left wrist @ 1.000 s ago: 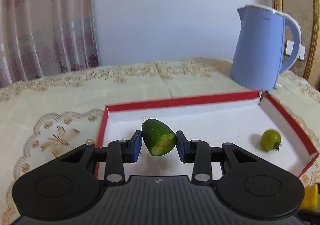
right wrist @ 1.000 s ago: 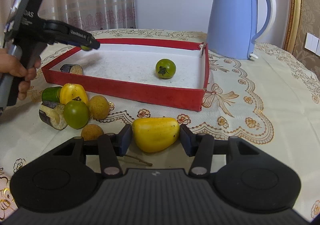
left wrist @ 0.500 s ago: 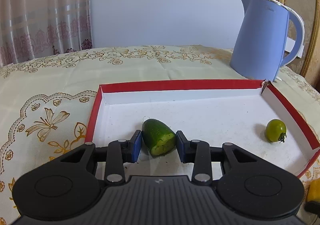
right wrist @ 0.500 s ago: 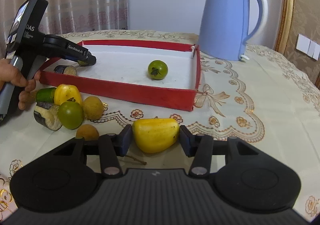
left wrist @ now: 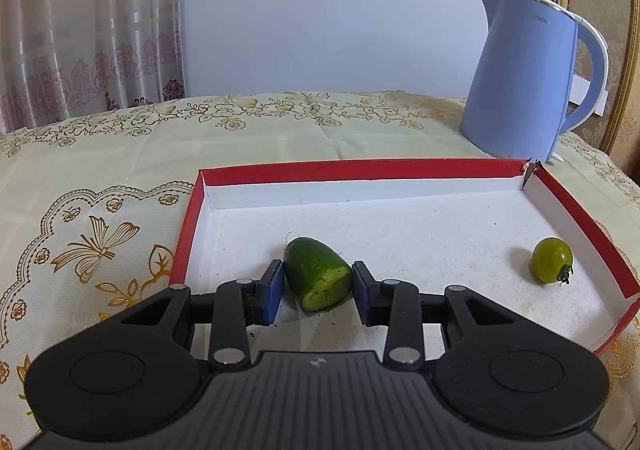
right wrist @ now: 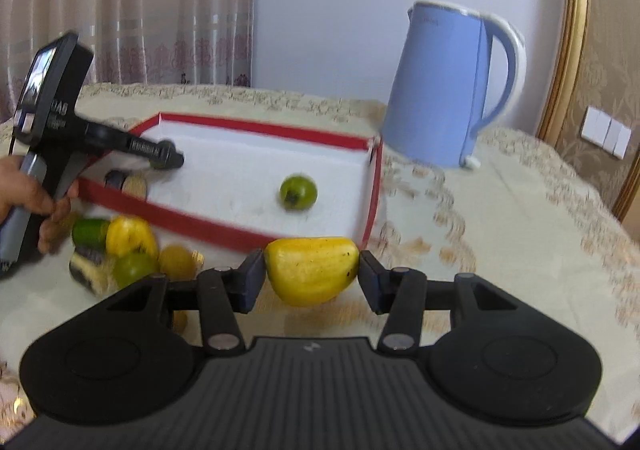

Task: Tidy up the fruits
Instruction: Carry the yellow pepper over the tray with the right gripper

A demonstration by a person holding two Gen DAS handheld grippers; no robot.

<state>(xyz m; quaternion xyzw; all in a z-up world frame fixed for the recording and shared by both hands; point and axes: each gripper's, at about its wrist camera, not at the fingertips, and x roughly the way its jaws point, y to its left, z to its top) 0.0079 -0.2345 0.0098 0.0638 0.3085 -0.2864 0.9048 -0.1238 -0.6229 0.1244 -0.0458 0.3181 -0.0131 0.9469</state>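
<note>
A cut green cucumber piece (left wrist: pixel 318 274) sits between the blue pads of my left gripper (left wrist: pixel 318 290), which is shut on it low over the left front of the red-rimmed white tray (left wrist: pixel 360 169). I cannot tell whether the piece touches the tray floor. The right wrist view shows this left gripper (right wrist: pixel 168 155) reaching into the tray (right wrist: pixel 224 226). My right gripper (right wrist: pixel 312 282) is shut on a yellow pepper piece (right wrist: pixel 312 270) and holds it above the tablecloth, in front of the tray's near wall.
A green tomato (left wrist: pixel 551 260) lies at the tray's right; an eggplant slice (right wrist: pixel 124 181) is in its near-left corner. Several loose pieces (right wrist: pixel 130 238) are heaped on the cloth left of my right gripper. A blue kettle (left wrist: pixel 524 77) stands behind the tray. A hand (right wrist: pixel 24 201) holds the left tool.
My right gripper has risen with the yellow pepper piece off the cloth. The left gripper kept the cucumber piece and dipped slightly lower into the tray.
</note>
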